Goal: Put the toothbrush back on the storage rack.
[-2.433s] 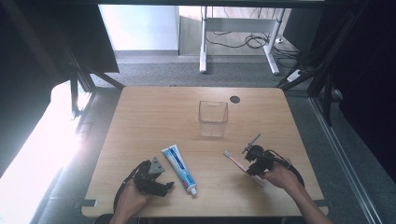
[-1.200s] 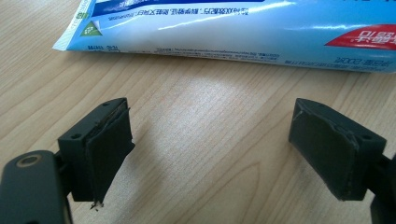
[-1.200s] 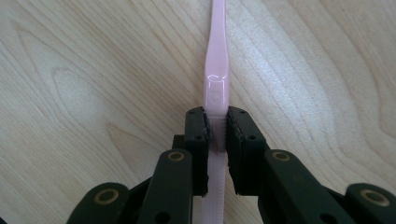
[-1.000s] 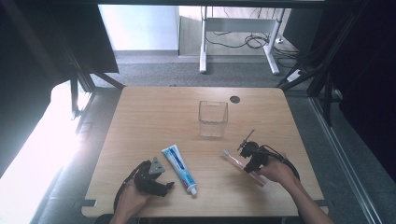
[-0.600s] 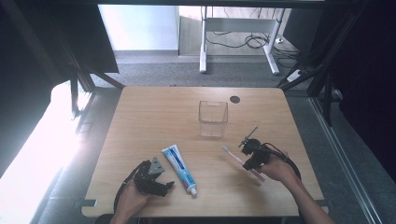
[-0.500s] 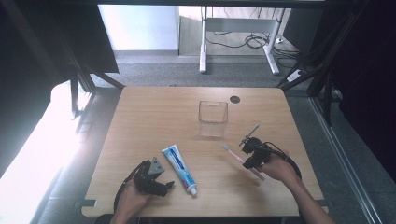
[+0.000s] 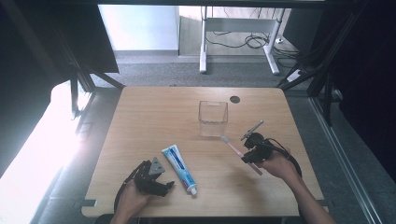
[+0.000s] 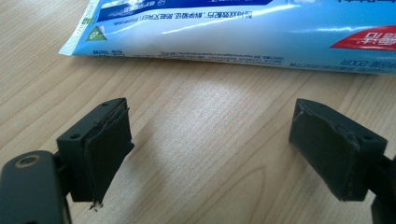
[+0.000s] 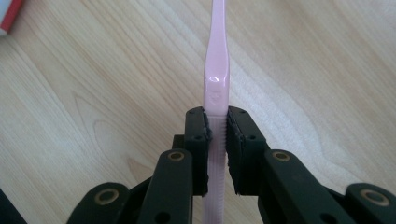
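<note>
table (image 7: 154, 116): light wood, centre of the high view.
cup (image 7: 213, 117): clear, upright, upper centre.
toothpaste tube (image 7: 178, 168): flat, lower centre.
toothbrush (image 7: 232, 146): lifted, head beside cup; tip it upright before lowering in.
right tongs (image 9: 216, 123): clamped on handle.
left tongs (image 8: 210, 149): apart, idle.
</note>
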